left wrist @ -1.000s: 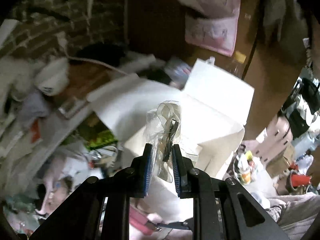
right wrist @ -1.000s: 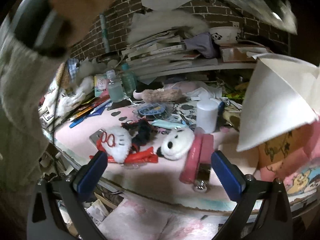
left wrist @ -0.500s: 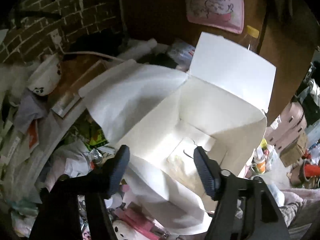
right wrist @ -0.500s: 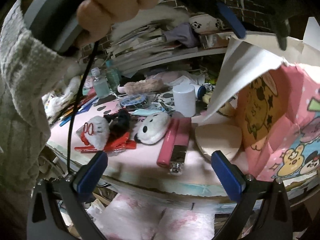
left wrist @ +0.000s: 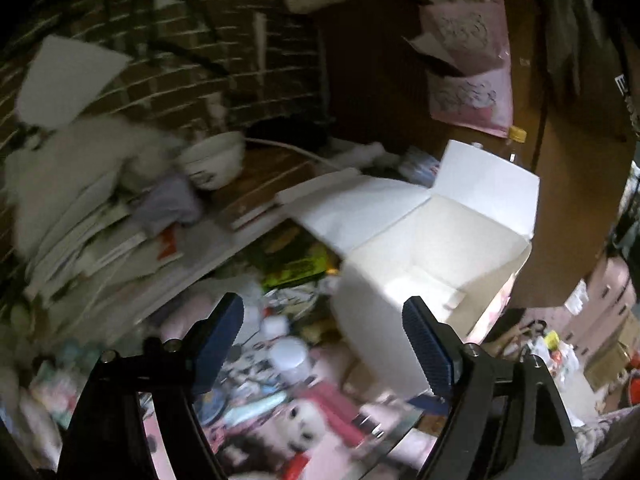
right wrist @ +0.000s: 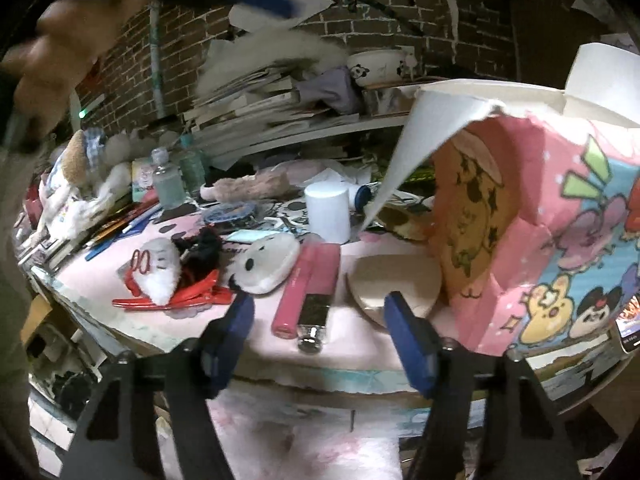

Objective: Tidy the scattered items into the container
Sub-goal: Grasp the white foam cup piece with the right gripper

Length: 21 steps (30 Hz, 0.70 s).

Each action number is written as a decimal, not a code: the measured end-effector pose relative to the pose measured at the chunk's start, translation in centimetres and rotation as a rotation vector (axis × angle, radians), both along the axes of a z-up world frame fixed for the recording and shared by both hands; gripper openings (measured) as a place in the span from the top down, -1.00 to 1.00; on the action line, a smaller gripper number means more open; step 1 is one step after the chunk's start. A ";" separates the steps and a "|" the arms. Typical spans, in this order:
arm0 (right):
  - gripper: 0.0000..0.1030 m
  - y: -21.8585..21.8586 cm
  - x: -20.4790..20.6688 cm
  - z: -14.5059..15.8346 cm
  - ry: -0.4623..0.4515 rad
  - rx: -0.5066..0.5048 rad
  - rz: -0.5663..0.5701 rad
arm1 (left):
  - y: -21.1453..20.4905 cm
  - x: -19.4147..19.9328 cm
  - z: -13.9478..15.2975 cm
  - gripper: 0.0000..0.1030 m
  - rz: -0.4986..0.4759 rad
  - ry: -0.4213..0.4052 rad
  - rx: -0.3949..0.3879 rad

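The container is a box, white inside and pink with cartoon figures outside, flaps up. My left gripper hangs left of it over the cluttered table; its jaws are opening and nothing is between them. My right gripper is low at the table's front edge, jaws closing. The metal end of a pink bar-shaped item lies between the fingers, and the pads stand clear of it. Left of that lie a white plush face, a white plush with red glasses and red clips.
A white cylinder bottle stands behind the pink item, and a round beige pad lies by the box. A person's hand holds the left gripper at upper left. Stacked books and a panda bowl fill the shelf behind.
The left gripper let go of a clear plastic packet over the box, opened wide and swung left. The right gripper's jaws narrowed around the pink item.
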State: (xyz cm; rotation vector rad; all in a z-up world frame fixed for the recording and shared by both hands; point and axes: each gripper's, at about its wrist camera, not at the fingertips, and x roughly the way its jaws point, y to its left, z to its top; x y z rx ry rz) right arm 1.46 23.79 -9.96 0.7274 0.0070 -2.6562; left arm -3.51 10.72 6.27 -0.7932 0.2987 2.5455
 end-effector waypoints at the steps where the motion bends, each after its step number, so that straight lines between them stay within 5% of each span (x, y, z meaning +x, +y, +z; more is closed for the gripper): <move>1: -0.02 0.2 0.1 0.0 0.002 -0.006 -0.008 | -1.1 0.5 -0.3 -0.54 0.019 0.009 0.009; 4: 0.20 0.9 -0.2 -0.1 -0.003 -0.003 -0.068 | -3.9 1.7 -1.3 -0.54 0.057 0.012 0.053; 11: 0.19 1.0 -1.6 -0.7 0.012 0.095 -0.197 | -7.7 2.5 -3.5 -0.54 0.125 -0.023 0.120; 16: -0.17 0.4 -2.6 -1.2 0.007 0.131 -0.224 | -8.6 2.8 -4.6 -0.54 0.124 -0.037 0.149; 21: -0.18 0.0 -3.0 -1.3 0.028 0.140 -0.238 | -8.9 3.2 -5.3 -0.54 0.125 -0.037 0.152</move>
